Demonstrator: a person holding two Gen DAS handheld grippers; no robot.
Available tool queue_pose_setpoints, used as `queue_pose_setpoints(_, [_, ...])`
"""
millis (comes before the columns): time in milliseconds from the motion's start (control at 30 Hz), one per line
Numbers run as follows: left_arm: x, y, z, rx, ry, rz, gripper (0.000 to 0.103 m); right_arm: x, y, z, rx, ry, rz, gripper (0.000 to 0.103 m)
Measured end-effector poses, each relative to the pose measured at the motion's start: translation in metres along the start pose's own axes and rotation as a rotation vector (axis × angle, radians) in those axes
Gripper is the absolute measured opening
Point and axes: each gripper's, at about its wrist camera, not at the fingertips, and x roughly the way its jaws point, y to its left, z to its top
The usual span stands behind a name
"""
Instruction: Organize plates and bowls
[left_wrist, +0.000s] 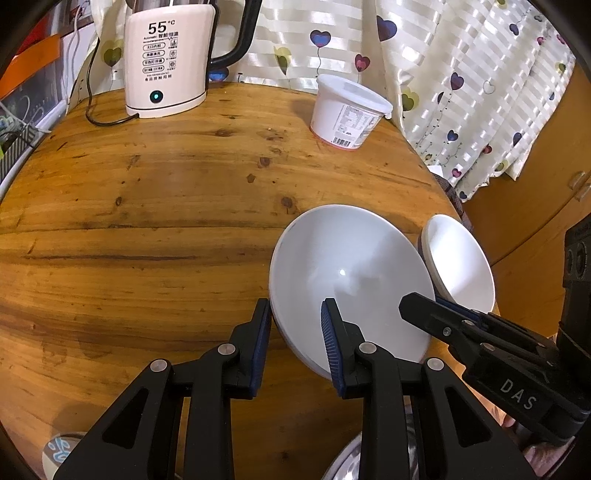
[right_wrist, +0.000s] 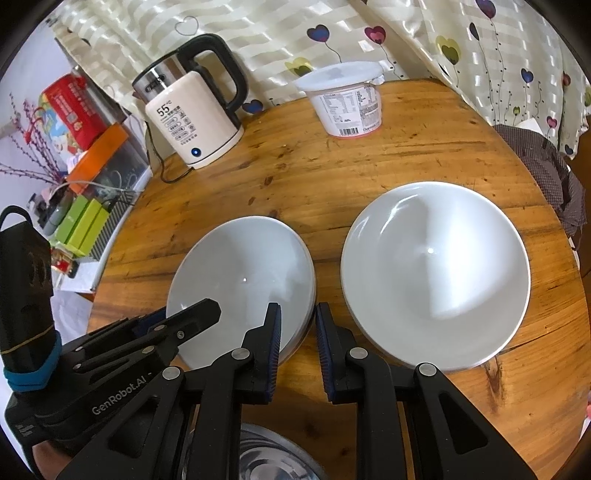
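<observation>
Two white bowls sit on a round wooden table. The left bowl has both grippers at its rim. My left gripper is open, one finger outside the bowl's near-left rim and one inside. My right gripper is open and straddles the same bowl's right rim; it also shows in the left wrist view. The second bowl stands free to the right. A steel bowl lies below the grippers at the near edge.
A white electric kettle with its cord stands at the back left. A lidded white tub stands at the back. A heart-print curtain hangs behind. Boxes crowd a shelf left of the table.
</observation>
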Motion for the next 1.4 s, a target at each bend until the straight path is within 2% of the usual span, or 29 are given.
queue_pose_setpoints(400, [-0.036,-0.006,-0.009,0.011,-0.042,-0.008,0.029,-0.032,0.017,-0.006,-0.028,-0.043,0.002,0.019])
queue_pose_setpoints(733, [-0.071,-0.02,-0.029,0.037,-0.067,-0.023,0.029,-0.072,0.03,-0.026,-0.033,-0.083,-0.001,0.019])
queue_pose_setpoints(967, [-0.085,-0.028,-0.046,0.055,-0.058,-0.033,0.029,-0.093,0.032,-0.045,-0.026,-0.098,-0.011,0.019])
queue_pose_setpoints(1400, [-0.091,-0.038,-0.081,0.073,-0.014,-0.037,0.029,-0.105,0.025,-0.079,0.004,-0.077,-0.015,0.019])
